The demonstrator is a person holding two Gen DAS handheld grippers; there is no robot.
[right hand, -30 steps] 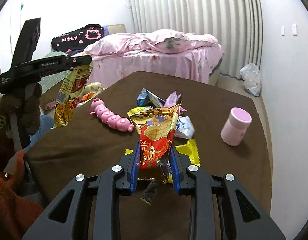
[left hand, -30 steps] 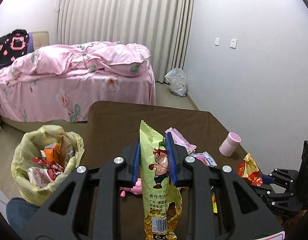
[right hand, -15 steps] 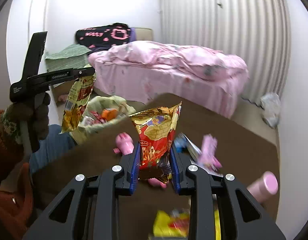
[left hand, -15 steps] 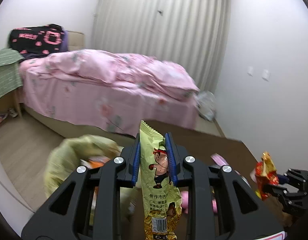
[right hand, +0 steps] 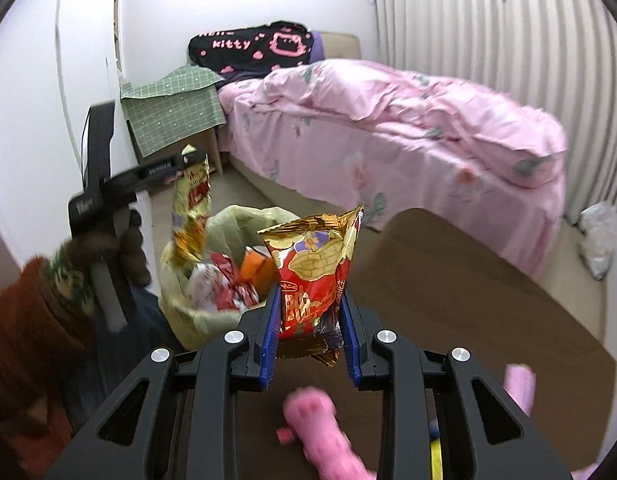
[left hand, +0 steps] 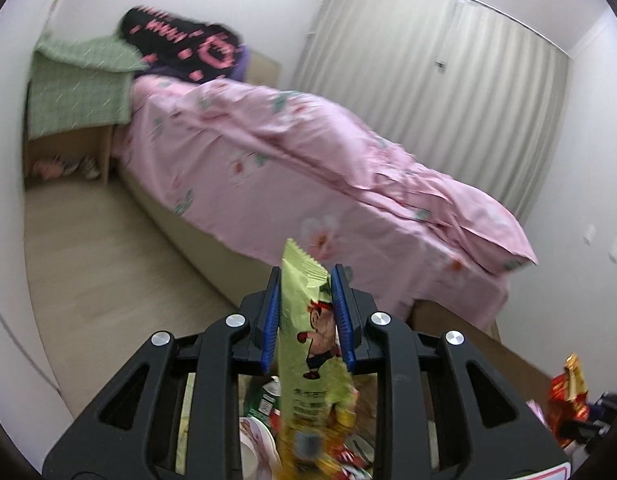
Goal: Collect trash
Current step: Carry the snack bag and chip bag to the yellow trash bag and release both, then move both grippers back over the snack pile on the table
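My left gripper (left hand: 304, 312) is shut on a tall green snack wrapper (left hand: 308, 344) with a cartoon figure; it hangs over the yellow-green trash bag (left hand: 264, 412), whose wrappers show just below the fingers. In the right wrist view that same gripper (right hand: 188, 164) holds the wrapper (right hand: 190, 200) above the bag (right hand: 228, 264). My right gripper (right hand: 310, 320) is shut on a red and gold peanut wrapper (right hand: 312, 264), above the brown table's (right hand: 468, 300) left corner, beside the bag. The peanut wrapper (left hand: 566, 396) also shows at the right edge of the left wrist view.
A pink caterpillar toy (right hand: 324, 428) and a pink cup (right hand: 518, 384) lie on the table near my right gripper. A bed with a pink cover (right hand: 408, 128) fills the back. A white plastic bag (right hand: 596, 236) sits on the floor by the curtain. A hand and sleeve (right hand: 36, 300) hold the left gripper.
Both grippers swung left from the table toward the trash bag, each keeping its wrapper. The left one now hangs right over the bag; the table has slid out of its view.
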